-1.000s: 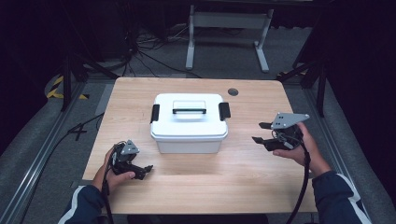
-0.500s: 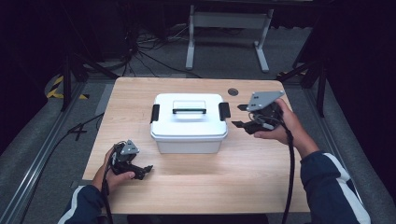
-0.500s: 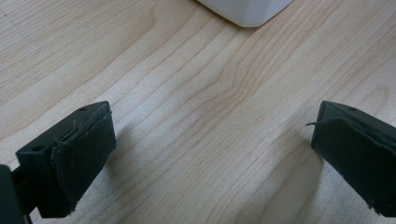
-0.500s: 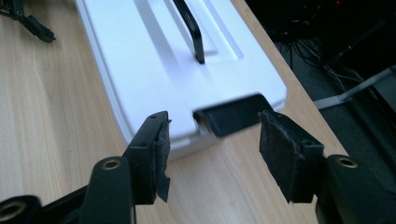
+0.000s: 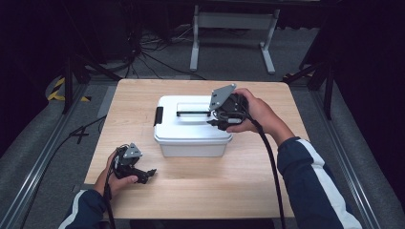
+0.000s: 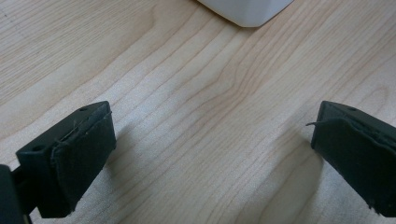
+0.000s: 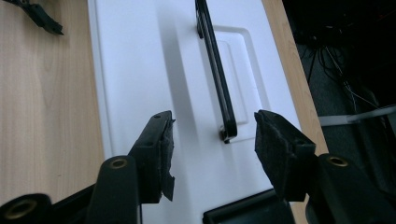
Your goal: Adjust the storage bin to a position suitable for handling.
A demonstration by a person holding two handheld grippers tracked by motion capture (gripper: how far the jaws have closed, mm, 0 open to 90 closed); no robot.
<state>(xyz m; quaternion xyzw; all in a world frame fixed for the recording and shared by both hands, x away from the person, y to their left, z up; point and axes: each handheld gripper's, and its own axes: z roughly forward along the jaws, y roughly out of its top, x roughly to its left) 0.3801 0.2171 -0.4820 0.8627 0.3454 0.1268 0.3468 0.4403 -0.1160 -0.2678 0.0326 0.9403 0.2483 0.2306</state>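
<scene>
A white lidded box (image 5: 191, 131) stands in the middle of the wooden table (image 5: 267, 167). A black handle (image 5: 193, 113) lies flat on its lid and a black latch (image 5: 158, 116) shows at its left end. My right gripper (image 5: 220, 116) hovers over the box's right end, open. In the right gripper view its jaws (image 7: 215, 140) stand either side of the near end of the handle (image 7: 215, 70), above the lid (image 7: 135, 70), with the right latch (image 7: 240, 212) just below. My left gripper (image 5: 138, 172) rests open on the table at the front left; its jaws (image 6: 210, 140) hold nothing.
A corner of the box (image 6: 245, 9) lies ahead of the left gripper. Beyond the table's far edge stand a metal frame (image 5: 233, 21) and floor cables (image 5: 153, 57). Bare wood stretches along the table's front (image 5: 215, 186).
My right gripper has swung left from the table's right side to above the box's right end. The left gripper has stayed put.
</scene>
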